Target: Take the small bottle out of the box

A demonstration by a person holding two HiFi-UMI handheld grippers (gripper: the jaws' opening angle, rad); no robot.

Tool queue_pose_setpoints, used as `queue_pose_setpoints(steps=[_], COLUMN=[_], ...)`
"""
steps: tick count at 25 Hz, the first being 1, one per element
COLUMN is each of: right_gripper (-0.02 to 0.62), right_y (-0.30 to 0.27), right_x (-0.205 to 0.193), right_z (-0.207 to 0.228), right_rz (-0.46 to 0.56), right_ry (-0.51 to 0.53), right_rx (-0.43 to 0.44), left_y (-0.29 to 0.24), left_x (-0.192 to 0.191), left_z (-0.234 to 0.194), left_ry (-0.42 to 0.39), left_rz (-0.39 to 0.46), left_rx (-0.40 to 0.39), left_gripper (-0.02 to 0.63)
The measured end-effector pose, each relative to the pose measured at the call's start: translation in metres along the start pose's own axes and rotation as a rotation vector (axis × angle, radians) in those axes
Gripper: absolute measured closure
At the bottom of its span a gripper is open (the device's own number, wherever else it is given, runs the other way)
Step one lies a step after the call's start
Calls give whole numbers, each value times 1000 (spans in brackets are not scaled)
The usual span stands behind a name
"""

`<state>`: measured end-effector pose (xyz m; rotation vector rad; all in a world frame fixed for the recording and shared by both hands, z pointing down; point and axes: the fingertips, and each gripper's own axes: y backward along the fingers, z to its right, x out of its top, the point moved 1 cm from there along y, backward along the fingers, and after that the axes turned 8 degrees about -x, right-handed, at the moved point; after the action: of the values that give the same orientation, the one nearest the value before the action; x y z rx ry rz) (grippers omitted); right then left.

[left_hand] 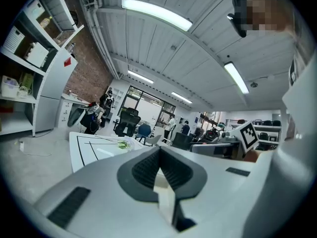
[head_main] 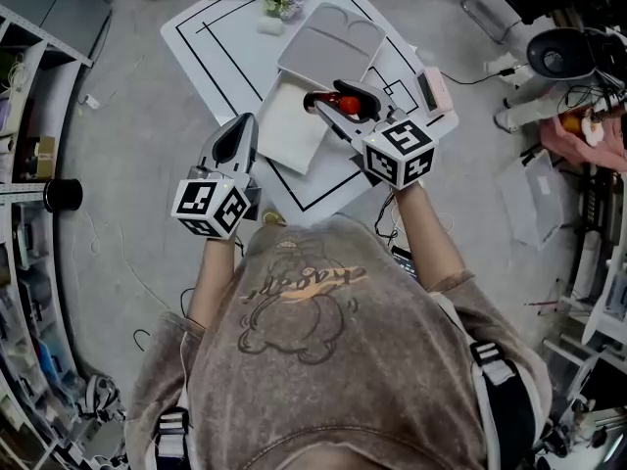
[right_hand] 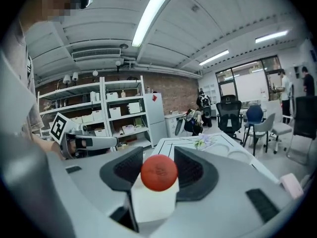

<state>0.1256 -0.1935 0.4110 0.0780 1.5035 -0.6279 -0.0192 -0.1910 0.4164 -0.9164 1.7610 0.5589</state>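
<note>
Two tools: held out ahead of chest.
Left tool (left_hand: 159, 151): pressed together, empty.
Right tool (right_hand: 158, 158): pinching small bottle (right_hand: 155, 195) by white body.
Bottle axis: roughly upright, red cap (right_hand: 159, 172) uppermost.
Box (head_main: 294, 123): white, on tabletop (head_main: 216, 37), just left of bottle.

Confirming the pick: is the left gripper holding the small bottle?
No, the small bottle is clamped in the right gripper; the left gripper is empty.
</note>
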Motion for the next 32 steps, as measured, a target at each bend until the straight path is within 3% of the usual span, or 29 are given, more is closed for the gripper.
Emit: queue_pose_setpoints(steps=[8, 14, 32], right_gripper=[397, 399, 402], right_y=[30, 42, 37], right_x=[-12, -33, -58], right_z=[12, 15, 15], right_rz=[89, 90, 55], right_ry=[-73, -112, -144], right_rx=[-92, -133, -145], left_y=[-1, -3, -3], left_x=[-4, -9, -15], left_z=[8, 12, 8], left_ry=[0, 7, 17], left_rz=[-9, -20, -31], left_rx=[-16, -23, -20], left_gripper=[598, 598, 598])
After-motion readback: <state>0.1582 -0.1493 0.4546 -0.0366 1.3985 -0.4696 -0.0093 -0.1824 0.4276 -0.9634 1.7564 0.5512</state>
